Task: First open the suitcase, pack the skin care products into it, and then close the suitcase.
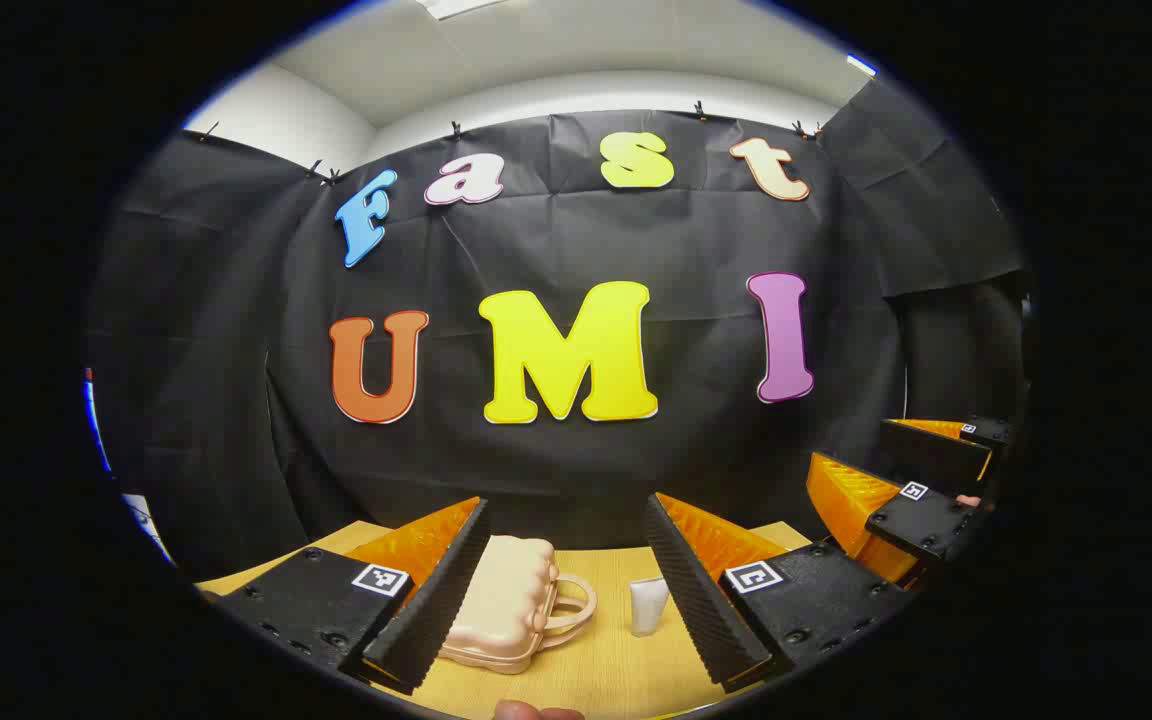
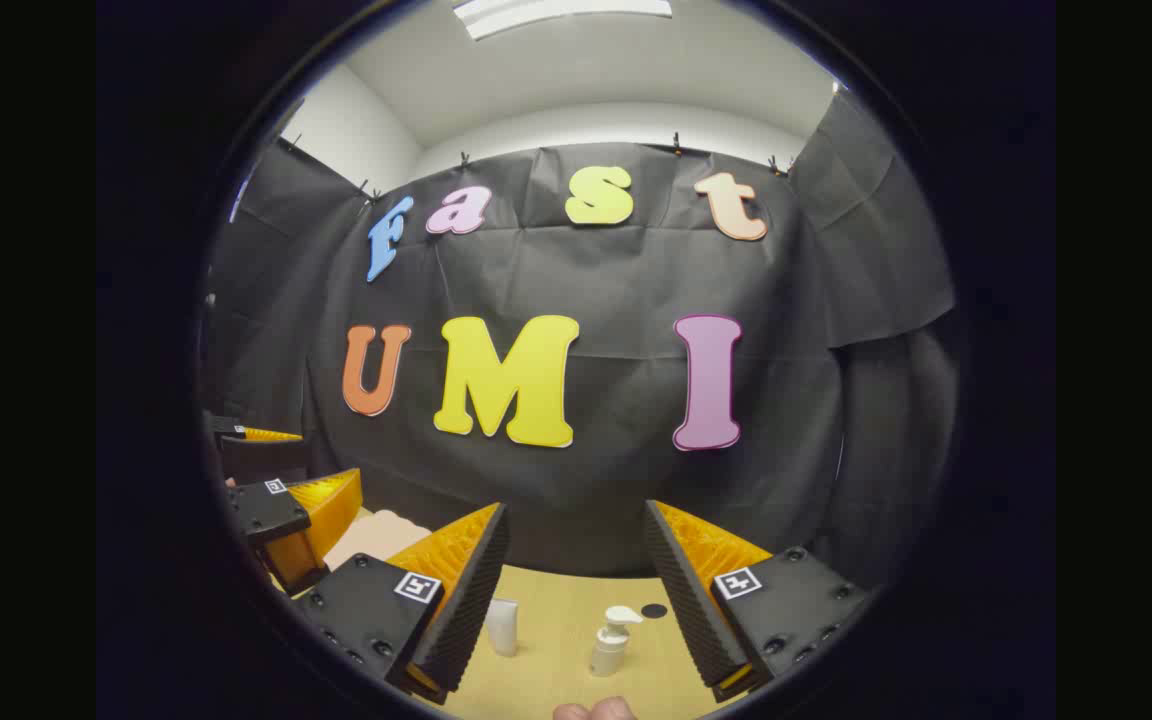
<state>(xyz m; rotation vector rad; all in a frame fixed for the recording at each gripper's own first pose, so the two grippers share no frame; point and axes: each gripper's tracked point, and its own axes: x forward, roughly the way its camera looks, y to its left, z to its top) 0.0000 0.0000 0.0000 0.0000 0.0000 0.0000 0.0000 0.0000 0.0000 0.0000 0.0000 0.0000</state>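
You're sitting at the very start: nothing is packed. The suitcase (image 1: 496, 605) is lying closed on the surface (image 1: 596, 680), toward its left edge, handle facing the small white tube (image 1: 648, 605) standing just beside it. The pump bottle (image 2: 611, 642) is standing near that tube, further toward the right edge. You're holding both the left tongs (image 1: 568, 590) and the right tongs (image 2: 574, 600) spread wide, gripping nothing, hovering above the near edge. Opening, packing and closing are all waiting on you.
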